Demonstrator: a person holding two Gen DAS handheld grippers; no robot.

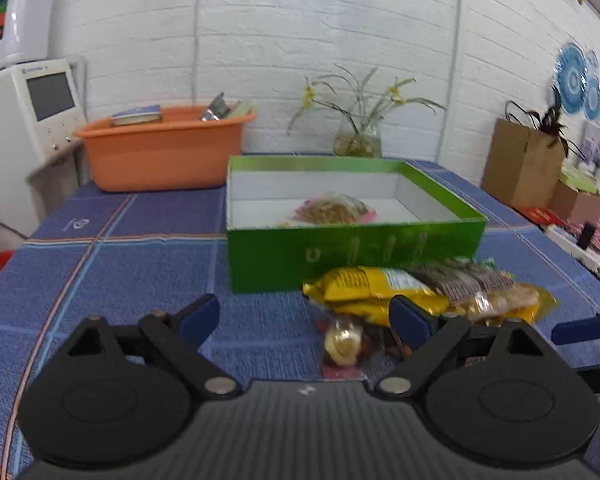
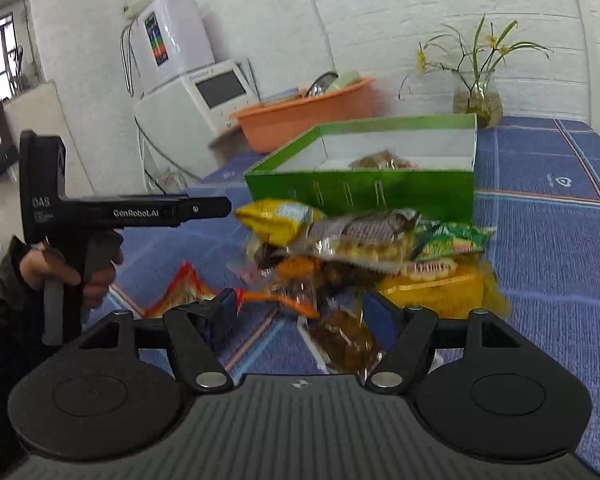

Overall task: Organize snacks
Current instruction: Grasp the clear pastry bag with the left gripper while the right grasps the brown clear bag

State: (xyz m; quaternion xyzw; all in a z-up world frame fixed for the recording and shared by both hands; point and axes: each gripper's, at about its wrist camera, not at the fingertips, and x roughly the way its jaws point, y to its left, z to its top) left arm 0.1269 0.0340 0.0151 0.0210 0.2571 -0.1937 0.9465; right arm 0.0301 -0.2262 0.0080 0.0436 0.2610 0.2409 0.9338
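Note:
An open green box (image 1: 352,250) with a white inside stands on the blue table and holds one snack packet (image 1: 334,208). It also shows in the right wrist view (image 2: 364,192). A pile of snack packets lies in front of it: a yellow bag (image 1: 364,284), a clear bag of puffs (image 1: 480,292) and a small dark packet with a gold sweet (image 1: 342,344). My left gripper (image 1: 306,316) is open, just short of the pile. My right gripper (image 2: 300,312) is open around a clear brown packet (image 2: 344,340), with the pile (image 2: 360,240) beyond it.
An orange tub (image 1: 160,152) with a book and utensils stands at the back left, next to a white appliance (image 1: 28,112). A glass vase with plants (image 1: 358,142) is behind the box. Cardboard boxes (image 1: 520,164) sit at the right. The left tool's handle (image 2: 132,212) is left of the pile.

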